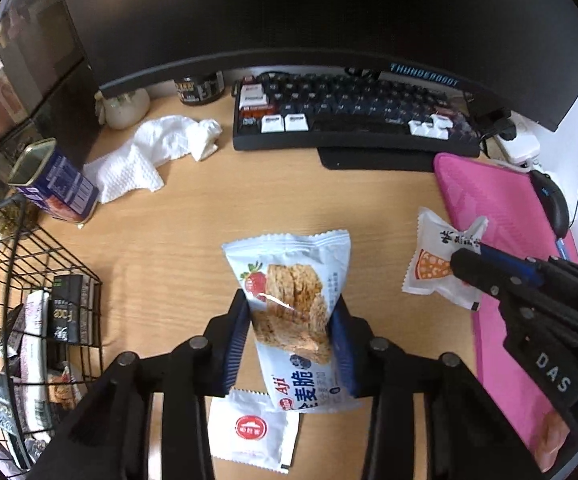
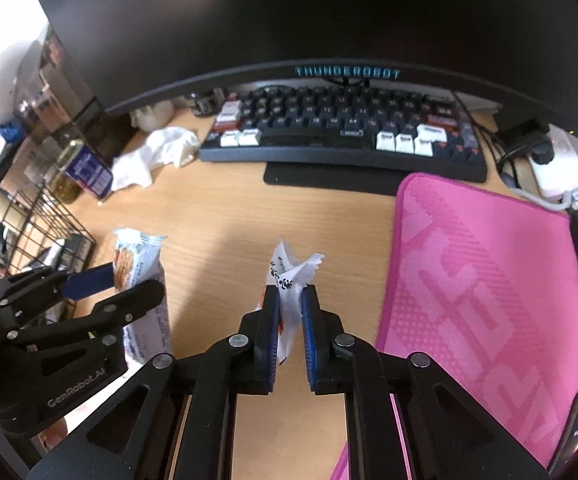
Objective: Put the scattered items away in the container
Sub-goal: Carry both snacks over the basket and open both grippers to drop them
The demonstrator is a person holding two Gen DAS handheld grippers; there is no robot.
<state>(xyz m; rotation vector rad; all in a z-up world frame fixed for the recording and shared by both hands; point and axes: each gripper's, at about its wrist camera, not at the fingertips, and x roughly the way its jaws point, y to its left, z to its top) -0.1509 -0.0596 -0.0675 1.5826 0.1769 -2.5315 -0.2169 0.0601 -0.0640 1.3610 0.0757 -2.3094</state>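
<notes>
Risk: both packets are slick, so either could be slipping out en route to the wire basket (image 1: 55,280) at left. Left tongs (image 1: 291,340) are clamping the strawberry cracker packet (image 1: 289,304) w/ jaws partway open, above the desk (image 1: 177,240). Right tongs (image 2: 290,334) are pinching the small white snack packet (image 2: 289,280), jaws nearly shut. Another sachet (image 1: 251,430) is lying on the desk.

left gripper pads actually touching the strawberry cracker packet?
Touching. In the left wrist view, both pads of the left gripper press the sides of the strawberry cracker packet, pinching it with no gap.
</notes>
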